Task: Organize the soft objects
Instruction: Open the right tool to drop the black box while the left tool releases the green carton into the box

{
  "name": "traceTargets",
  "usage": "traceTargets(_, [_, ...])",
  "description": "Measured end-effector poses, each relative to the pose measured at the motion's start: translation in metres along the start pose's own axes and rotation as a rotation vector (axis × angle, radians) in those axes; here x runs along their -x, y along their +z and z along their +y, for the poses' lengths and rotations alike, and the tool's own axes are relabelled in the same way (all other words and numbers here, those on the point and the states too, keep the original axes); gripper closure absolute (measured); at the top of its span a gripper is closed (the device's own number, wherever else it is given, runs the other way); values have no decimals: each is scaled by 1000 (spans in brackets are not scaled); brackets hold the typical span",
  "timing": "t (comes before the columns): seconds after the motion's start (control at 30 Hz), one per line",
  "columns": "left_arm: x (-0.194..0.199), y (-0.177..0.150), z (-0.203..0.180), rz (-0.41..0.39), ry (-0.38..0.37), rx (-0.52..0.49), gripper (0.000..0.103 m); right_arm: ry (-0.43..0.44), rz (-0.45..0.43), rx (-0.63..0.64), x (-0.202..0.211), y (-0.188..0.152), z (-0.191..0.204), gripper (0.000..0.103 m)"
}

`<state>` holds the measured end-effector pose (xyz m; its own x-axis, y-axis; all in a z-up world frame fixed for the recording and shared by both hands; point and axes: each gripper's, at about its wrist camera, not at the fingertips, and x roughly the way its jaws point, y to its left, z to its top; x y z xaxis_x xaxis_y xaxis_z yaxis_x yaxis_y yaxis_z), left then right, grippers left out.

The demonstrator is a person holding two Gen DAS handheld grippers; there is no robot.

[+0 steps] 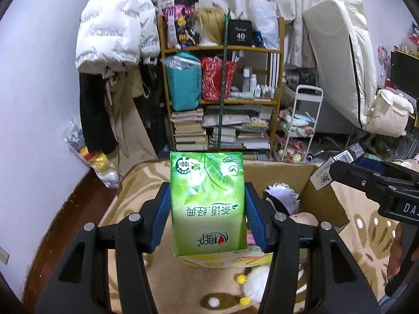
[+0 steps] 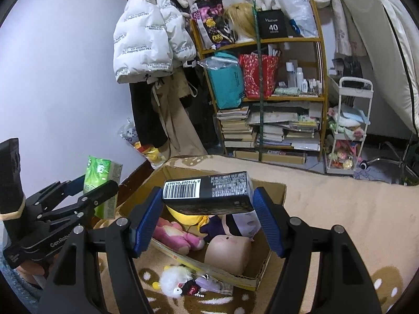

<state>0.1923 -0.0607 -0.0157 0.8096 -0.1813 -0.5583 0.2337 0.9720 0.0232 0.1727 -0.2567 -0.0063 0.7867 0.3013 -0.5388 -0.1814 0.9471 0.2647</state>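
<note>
Left gripper [image 1: 208, 209]: blue pads clamped on both sides of a green tissue pack [image 1: 208, 204], held upright above the near edge of the cardboard box [image 1: 324, 201]; "GenRobo" read on its black body in the right wrist view.
Green tissue pack: Chinese lettering seen upside down, plus a round "100%" seal.
Right gripper [image 2: 208, 209]: pads closed on the two ends of a black pack [image 2: 209, 196], held level over the box (barcode face up, digits too small to trust).
Cardboard box: open on the beige patterned blanket [image 2: 340, 222], holding a pink plush [image 2: 178, 236], a yellow one and a bald doll head [image 2: 227, 251].
Fluffy white toy [image 2: 174, 280]: on the blanket, just outside the box's near wall.
Wooden shelf [image 2: 323, 78]: far behind, with a black box marked "40" [image 2: 272, 26] on top.
White puffer jacket [image 2: 146, 31]: hung left of the shelf, printed text only partly legible.
</note>
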Motion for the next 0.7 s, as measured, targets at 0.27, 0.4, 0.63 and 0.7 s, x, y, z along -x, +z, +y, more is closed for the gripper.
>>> traceTargets(0.27, [-26,-10,-14,61,-6,-23,49,12,55,-29,-20,-10,-12,29])
traceTargets(0.4, [-32,-15,-20,77,-5,-28,49,16,77,-37,-27,-15,-14,29])
traceTargets(0.63, [-32,-19,-18,79,16,-13,39,8,110,-40,-34,-21,-16,29])
traceTargets(0.7, [-30,-18,-14,73,20,-7,37,9,112,-44,-35,-22,-16,29])
